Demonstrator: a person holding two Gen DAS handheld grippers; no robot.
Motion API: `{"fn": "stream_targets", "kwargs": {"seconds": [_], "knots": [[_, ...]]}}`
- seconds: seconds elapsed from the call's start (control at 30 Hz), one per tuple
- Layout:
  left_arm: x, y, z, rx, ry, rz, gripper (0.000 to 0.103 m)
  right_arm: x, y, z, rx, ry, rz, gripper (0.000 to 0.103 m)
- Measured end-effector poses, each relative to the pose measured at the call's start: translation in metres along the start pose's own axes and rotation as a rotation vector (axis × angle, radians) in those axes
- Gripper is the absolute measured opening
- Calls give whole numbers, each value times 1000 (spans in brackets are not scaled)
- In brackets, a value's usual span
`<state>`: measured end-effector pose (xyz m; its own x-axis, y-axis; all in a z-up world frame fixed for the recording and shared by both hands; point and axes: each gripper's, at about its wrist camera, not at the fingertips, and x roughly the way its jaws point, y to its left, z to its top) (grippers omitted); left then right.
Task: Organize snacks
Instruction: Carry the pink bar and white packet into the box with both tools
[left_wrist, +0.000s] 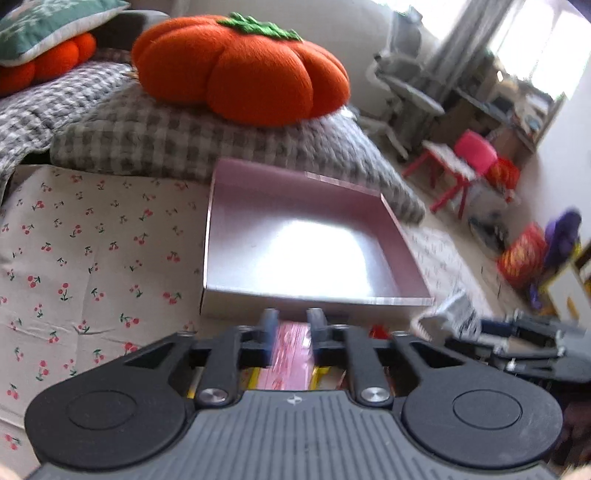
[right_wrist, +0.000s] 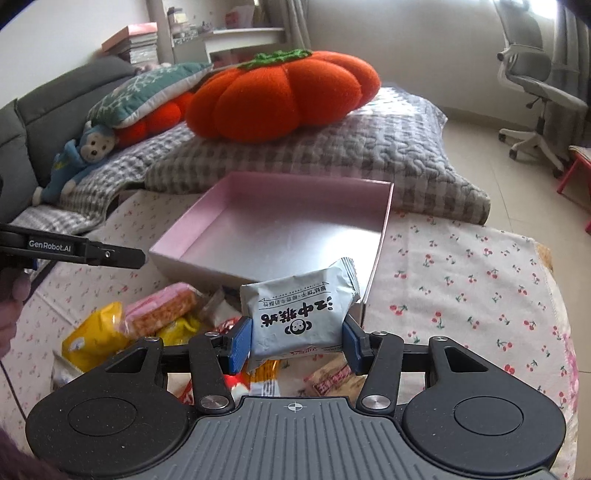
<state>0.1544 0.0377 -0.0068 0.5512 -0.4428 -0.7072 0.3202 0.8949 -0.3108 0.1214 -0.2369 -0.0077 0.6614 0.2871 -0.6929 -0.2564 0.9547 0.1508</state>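
We take the pink box (right_wrist: 273, 229) as our landmark; it sits empty on the cherry-print cloth (right_wrist: 461, 280), in front of the pumpkin cushion (right_wrist: 284, 99).

Right gripper (right_wrist: 297, 341): jaws clamped on the grey-white biscuit packet (right_wrist: 301, 314), held up just before the box's near right corner. The packet looks light, puffed and crinkly; we judge the film slippery and the contents brittle, so a flank grip across the pillow, as here, suits better than pinching a crimped end.

Left gripper (left_wrist: 293, 323): jaws nearly together around a pink wrapped bar (left_wrist: 290, 358) just before the box's near wall. Blur hides the contact, so we cannot tell whether the pads press it.

The remaining snack pile (right_wrist: 147, 328) lies before the box's near left side, soft wrappers overlapping; we would take each by its long sides.
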Motion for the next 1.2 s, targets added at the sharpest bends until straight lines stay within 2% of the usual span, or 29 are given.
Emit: {"fn": "stream_targets", "kwargs": {"seconds": [0.27,0.33,0.43,0.47,0.6,0.77,0.87,1.0,1.2], "knots": [[24,-4,-13,55,110,23,41,3,6,-3,-5,22,9,50],[29,-6,-15,64,131,25,42,4,10,-4,-16,26,12,50],[33,-9,-17,69,142,43,37,5,13,-6,-29,34,15,50],[33,-9,-17,67,140,43,30,5,14,-7,-33,36,14,50],[22,-9,-14,46,114,28,29,5,16,-6,-41,34,10,50],[-1,-15,-8,68,62,-15,29,0,14,-3,-28,14,6,50],[-8,-20,-3,78,20,-16,29,-3,11,2,-17,1,0,50],[0,-24,7,97,-33,39,29,1,10,10,-7,-10,-18,50],[26,-20,22,107,-70,98,29,23,8,29,23,-15,-54,50]]}}
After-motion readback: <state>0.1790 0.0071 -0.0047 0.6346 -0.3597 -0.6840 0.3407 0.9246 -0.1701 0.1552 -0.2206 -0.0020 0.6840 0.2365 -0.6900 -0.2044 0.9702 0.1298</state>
